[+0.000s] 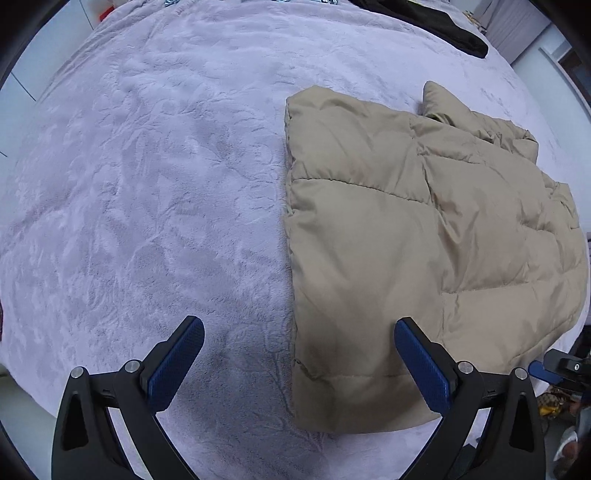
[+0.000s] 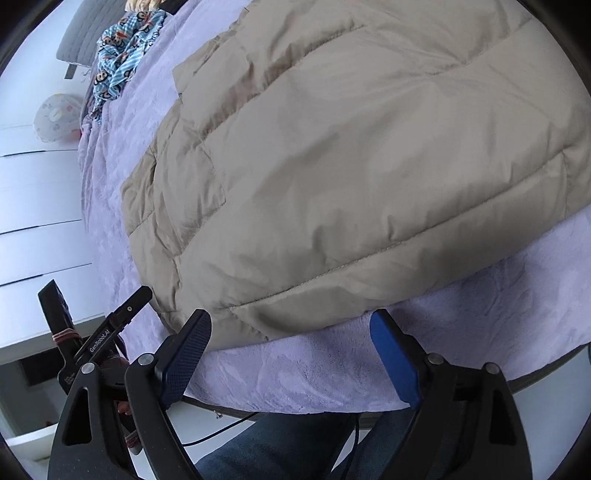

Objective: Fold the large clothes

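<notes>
A beige quilted puffer jacket (image 1: 424,221) lies folded flat on the lavender fleece blanket (image 1: 147,184) that covers the bed. In the left wrist view my left gripper (image 1: 299,326) hangs open over the jacket's near left corner, with its left finger over bare blanket and its right finger over the jacket. Nothing is pinched. In the right wrist view the jacket (image 2: 351,166) fills most of the picture. My right gripper (image 2: 291,319) stands open just in front of the jacket's near hem, above the blanket (image 2: 314,369) at the bed's edge, holding nothing.
A black garment (image 1: 443,26) lies at the far side of the bed. A blue checked cloth with cartoon faces (image 2: 122,62) is bunched at the far left. The person's jeans (image 2: 280,443) show below the bed's edge. White floor (image 2: 37,203) lies left of the bed.
</notes>
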A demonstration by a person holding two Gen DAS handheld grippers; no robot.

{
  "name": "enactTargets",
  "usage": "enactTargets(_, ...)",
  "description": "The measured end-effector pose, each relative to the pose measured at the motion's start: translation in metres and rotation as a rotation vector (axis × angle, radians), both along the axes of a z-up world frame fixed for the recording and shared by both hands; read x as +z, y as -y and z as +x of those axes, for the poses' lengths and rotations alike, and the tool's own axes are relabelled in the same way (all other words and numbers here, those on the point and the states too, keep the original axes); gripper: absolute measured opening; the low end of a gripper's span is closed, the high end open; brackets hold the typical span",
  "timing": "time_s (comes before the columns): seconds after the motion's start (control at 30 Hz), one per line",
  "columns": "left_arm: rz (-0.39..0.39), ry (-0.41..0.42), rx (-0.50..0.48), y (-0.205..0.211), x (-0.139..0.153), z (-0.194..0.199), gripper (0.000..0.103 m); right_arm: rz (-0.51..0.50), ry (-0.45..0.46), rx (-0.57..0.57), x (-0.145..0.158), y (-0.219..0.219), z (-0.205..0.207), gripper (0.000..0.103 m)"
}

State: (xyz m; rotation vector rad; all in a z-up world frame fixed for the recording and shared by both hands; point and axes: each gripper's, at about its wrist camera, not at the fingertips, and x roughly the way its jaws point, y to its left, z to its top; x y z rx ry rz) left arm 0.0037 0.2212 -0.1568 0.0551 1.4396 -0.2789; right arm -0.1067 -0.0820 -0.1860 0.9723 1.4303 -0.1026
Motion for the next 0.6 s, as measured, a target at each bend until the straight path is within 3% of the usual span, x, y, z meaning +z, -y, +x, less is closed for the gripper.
enactTargets(0.2, -0.102, -0.033, -0.013, -0.008, -0.006, 0.012, 0.103, -0.005, -0.01, -0.004, 0.001, -0.005, 0.001, 0.09)
enactTargets(0.4, -0.212, -0.052, -0.089, -0.012, -0.01, 0.025, 0.103, -0.017, -0.01, -0.009, 0.005, -0.007, 0.002, 0.09)
enactTargets(0.5, -0.304, -0.107, -0.085, -0.022, -0.017, 0.036, 0.103, -0.023, -0.012, -0.011, 0.006, -0.006, 0.001, 0.09)
enactTargets(0.6, -0.343, -0.164, -0.086, -0.027, -0.031, 0.045, 0.103, -0.029, -0.016, -0.014, 0.008, -0.005, 0.0, 0.09)
